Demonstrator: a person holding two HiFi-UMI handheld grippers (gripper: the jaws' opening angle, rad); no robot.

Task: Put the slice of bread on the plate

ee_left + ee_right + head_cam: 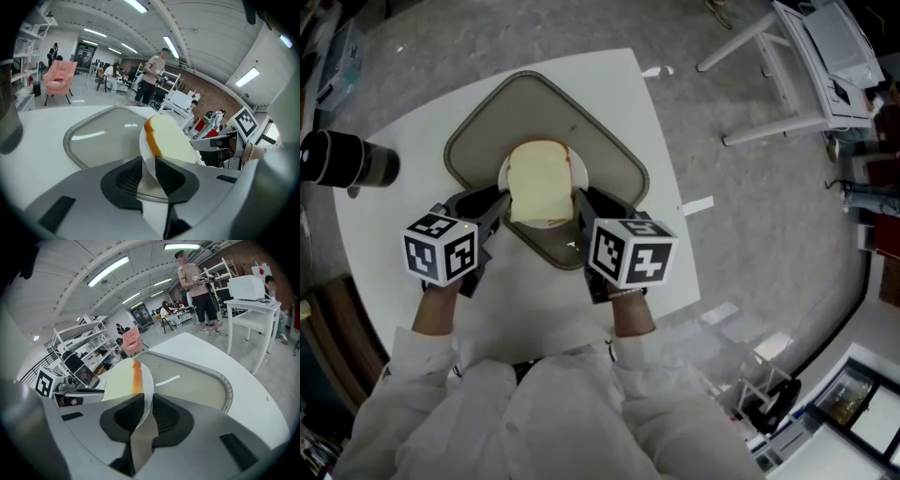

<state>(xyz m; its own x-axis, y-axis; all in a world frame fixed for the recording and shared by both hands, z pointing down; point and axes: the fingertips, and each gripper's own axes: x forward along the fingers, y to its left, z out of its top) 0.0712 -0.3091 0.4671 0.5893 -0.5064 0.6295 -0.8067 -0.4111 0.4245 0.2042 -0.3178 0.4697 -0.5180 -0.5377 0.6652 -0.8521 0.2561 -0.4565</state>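
Grip check: left tongs nipped almost shut on rim of round white plate; right tongs same on opposite rim; pale square slice of bread with tan crust lies flat on plate, over grey rounded-square tray on white worktop; I judge bread already where task wants it. Risks: uneven lift between my two hands tips plate, bread slides off; thin rim slips if either tongs eases; pulling apart drops plate onto tray.
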